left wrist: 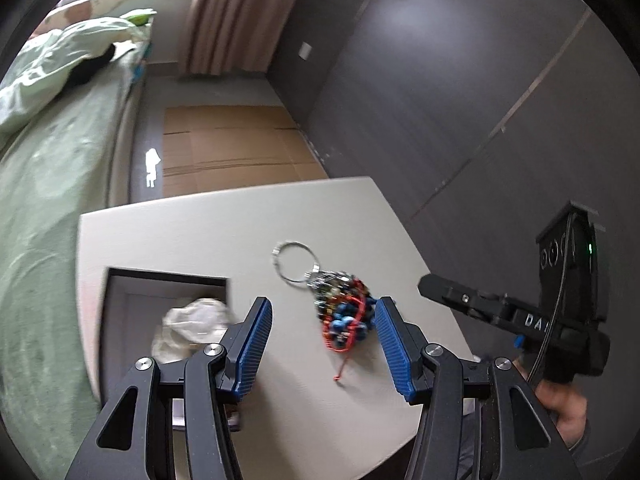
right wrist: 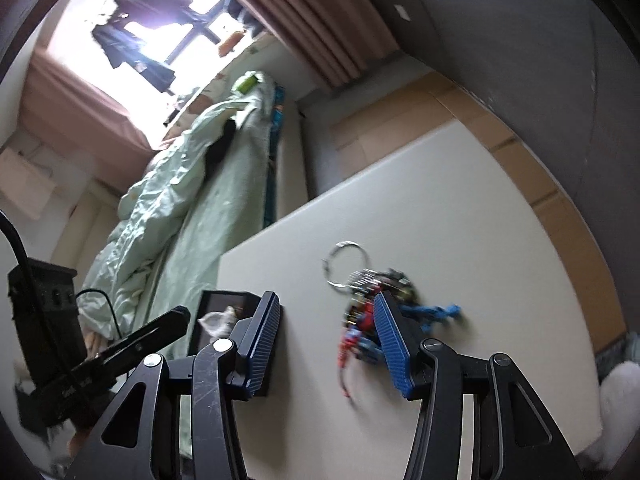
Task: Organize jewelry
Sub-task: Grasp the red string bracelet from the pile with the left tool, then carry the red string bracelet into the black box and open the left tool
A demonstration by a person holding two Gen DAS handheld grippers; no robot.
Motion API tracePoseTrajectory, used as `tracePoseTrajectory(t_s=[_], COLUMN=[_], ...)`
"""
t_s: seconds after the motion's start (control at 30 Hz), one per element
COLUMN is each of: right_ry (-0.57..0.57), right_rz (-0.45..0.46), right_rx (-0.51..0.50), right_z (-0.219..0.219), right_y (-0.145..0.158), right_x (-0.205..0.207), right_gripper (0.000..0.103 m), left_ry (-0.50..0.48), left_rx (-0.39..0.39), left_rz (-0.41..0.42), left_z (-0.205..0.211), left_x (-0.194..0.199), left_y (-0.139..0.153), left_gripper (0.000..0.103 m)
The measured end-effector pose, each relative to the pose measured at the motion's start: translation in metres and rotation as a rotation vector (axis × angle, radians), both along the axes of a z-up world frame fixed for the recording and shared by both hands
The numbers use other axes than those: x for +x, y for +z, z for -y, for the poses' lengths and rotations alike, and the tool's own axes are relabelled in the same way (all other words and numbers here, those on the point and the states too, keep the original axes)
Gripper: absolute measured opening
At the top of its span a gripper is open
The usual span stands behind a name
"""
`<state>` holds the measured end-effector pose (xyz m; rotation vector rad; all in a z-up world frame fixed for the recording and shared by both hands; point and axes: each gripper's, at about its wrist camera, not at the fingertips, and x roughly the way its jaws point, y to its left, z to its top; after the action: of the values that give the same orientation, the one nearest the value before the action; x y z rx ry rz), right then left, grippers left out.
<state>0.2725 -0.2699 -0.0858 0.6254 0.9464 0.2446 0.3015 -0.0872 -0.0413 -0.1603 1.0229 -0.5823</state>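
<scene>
A bunch of beaded bracelets [left wrist: 344,316] in red, blue and dark colours hangs on a metal key ring [left wrist: 294,262] and lies on the white table [left wrist: 240,224]. My left gripper [left wrist: 323,302] hovers over it, open, with the bunch just beyond its right pad [left wrist: 394,344]. In the right wrist view my right gripper [right wrist: 326,296] is open too. There the bracelets [right wrist: 362,316] lie partly behind its right pad [right wrist: 390,344], blurred, with the ring [right wrist: 346,264] beyond. A dark open box [left wrist: 168,274] on the left holds a crumpled white cloth [left wrist: 196,320].
Beyond the table's [right wrist: 440,200] left edge is a bed with a pale green quilt [left wrist: 44,184]. Flattened cardboard [left wrist: 236,148] covers the floor by the grey wall [left wrist: 460,80]. A hand [left wrist: 568,404] holds the right gripper [left wrist: 430,286] at the table's right edge.
</scene>
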Motion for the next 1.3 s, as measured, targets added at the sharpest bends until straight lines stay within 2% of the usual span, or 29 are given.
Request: tracePoseTrajectory(t_s=[0.33, 0.5, 0.6, 0.67, 0.77, 0.9, 1.0, 1.3], right_ry=[-0.048, -0.064, -0.059, -0.054, -0.048, -0.047, -0.049, -0.013], right_rz=[-0.036, -0.086, -0.102, -0.104, -0.099, -0.100, -0.098, -0.100], right_rx=[0.038, 0.070, 0.083, 0.088, 0.088, 0.088, 0.086, 0.074], right_z=[0.036, 0.046, 0.046, 0.046, 0.046, 0.047, 0.047, 0.033], right_y=[-0.009, -0.023, -0.029, -0.030, -0.029, -0.029, -0.029, -0.030], right_x=[-0.010, -0.009, -0.007, -0.006, -0.006, -0.006, -0.007, -0.002], right_gripper=[0.046, 0.040, 0.040, 0.039, 0.039, 0.039, 0.039, 0.039], left_ry=[-0.096, -0.108, -0.117, -0.119, -0.114, -0.101, -0.092, -0.068], left_rx=[0.078, 0.120, 0.145, 0.160, 0.198, 0.206, 0.185, 0.088], left_rz=[-0.014, -0.037, -0.057, -0.065, -0.064, -0.061, -0.071, -0.041], left_z=[0.056, 0.075, 0.083, 0.088, 0.091, 0.089, 0.084, 0.065], left_x=[-0.002, 0.006, 0.007, 0.008, 0.008, 0.007, 0.009, 0.012], left_y=[-0.032, -0.051, -0.063, -0.068, -0.074, -0.076, -0.075, -0.048], left_gripper=[0.054, 0.048, 0.039, 0.037, 0.025, 0.009, 0.004, 0.004])
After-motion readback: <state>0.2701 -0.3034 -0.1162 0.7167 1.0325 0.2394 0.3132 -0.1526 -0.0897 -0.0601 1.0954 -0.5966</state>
